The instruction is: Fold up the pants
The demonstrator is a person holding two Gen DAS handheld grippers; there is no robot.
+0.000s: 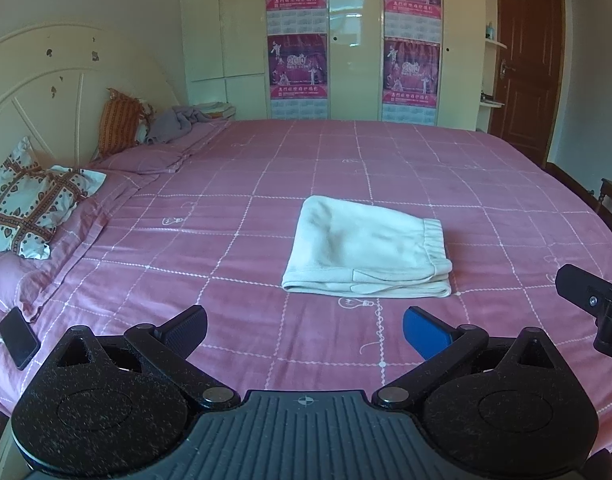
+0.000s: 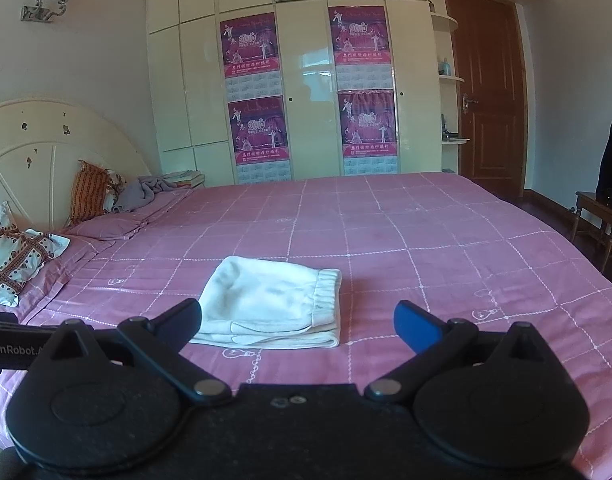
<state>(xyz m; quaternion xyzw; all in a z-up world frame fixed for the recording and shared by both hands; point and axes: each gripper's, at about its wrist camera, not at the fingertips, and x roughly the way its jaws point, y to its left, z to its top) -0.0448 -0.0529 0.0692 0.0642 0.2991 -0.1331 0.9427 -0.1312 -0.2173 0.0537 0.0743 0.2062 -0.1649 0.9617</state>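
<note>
White pants [image 1: 366, 250] lie folded into a compact rectangle on the pink checked bedspread [image 1: 346, 160], elastic waistband to the right. They also show in the right wrist view [image 2: 266, 304]. My left gripper [image 1: 306, 330] is open and empty, held above the bed short of the pants. My right gripper [image 2: 298, 324] is open and empty, just short of the pants' near edge. Part of the right gripper [image 1: 594, 304] shows at the right edge of the left wrist view.
A black phone [image 1: 19, 338] lies at the bed's left edge. Patterned pillows [image 1: 22, 208] and a grey cloth [image 1: 178, 120] lie by the headboard [image 1: 46, 80]. A wardrobe [image 2: 306, 80] and a brown door [image 2: 486, 92] stand behind. A wooden chair [image 2: 602, 216] stands right.
</note>
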